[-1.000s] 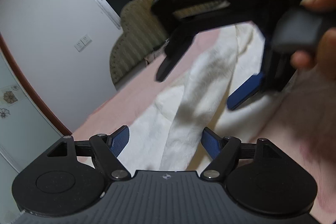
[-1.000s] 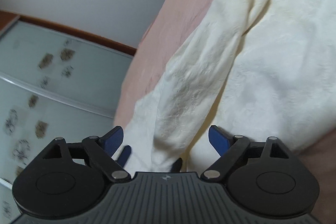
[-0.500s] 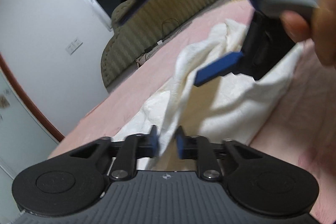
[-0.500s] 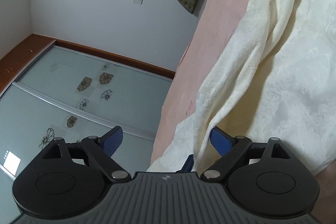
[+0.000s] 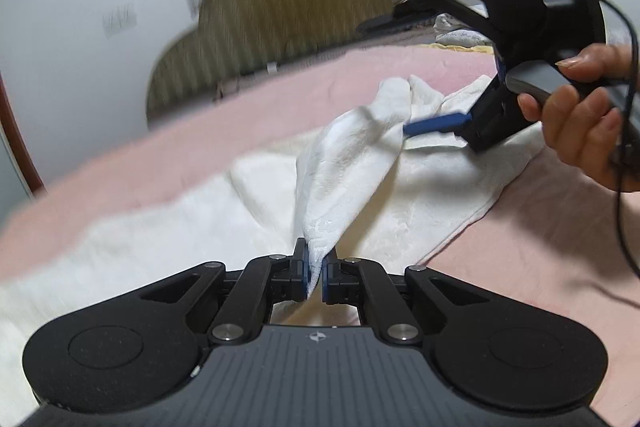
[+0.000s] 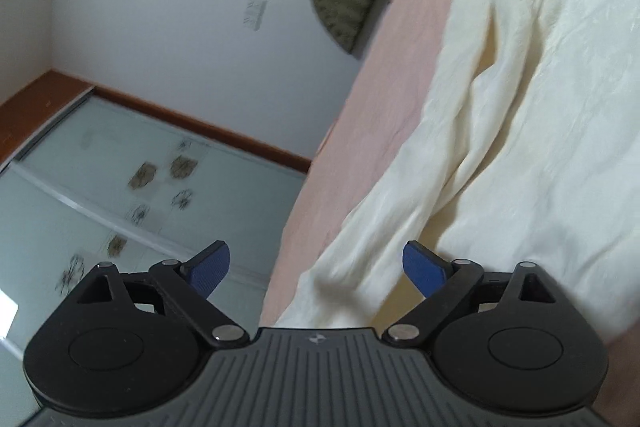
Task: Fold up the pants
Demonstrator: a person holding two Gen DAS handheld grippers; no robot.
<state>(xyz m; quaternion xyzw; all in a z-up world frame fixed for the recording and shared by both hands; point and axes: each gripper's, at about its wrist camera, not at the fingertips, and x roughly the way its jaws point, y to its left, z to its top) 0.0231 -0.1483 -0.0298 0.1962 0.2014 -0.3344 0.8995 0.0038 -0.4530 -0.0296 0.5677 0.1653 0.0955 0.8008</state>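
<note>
Cream-white pants (image 5: 420, 195) lie spread on a pink bed. My left gripper (image 5: 316, 275) is shut on a raised fold of the pants (image 5: 344, 163) and lifts it into a ridge. My right gripper (image 5: 416, 75) shows in the left wrist view at the upper right, held by a hand, open, with one blue finger (image 5: 436, 123) beside the far end of that ridge. In the right wrist view the right gripper (image 6: 316, 267) is open with a loose fold of the pants (image 6: 520, 131) ahead of it, not gripped.
The pink bedspread (image 5: 532, 259) surrounds the pants. A striped olive headboard (image 5: 288, 7) stands at the far end by a white wall. Frosted sliding doors with flower prints (image 6: 140, 195) are to the side. A black cable (image 5: 624, 211) hangs from the right gripper.
My left gripper closed on the pants fold and lifted it. My right gripper stayed open and moved away toward the far end of the fold.
</note>
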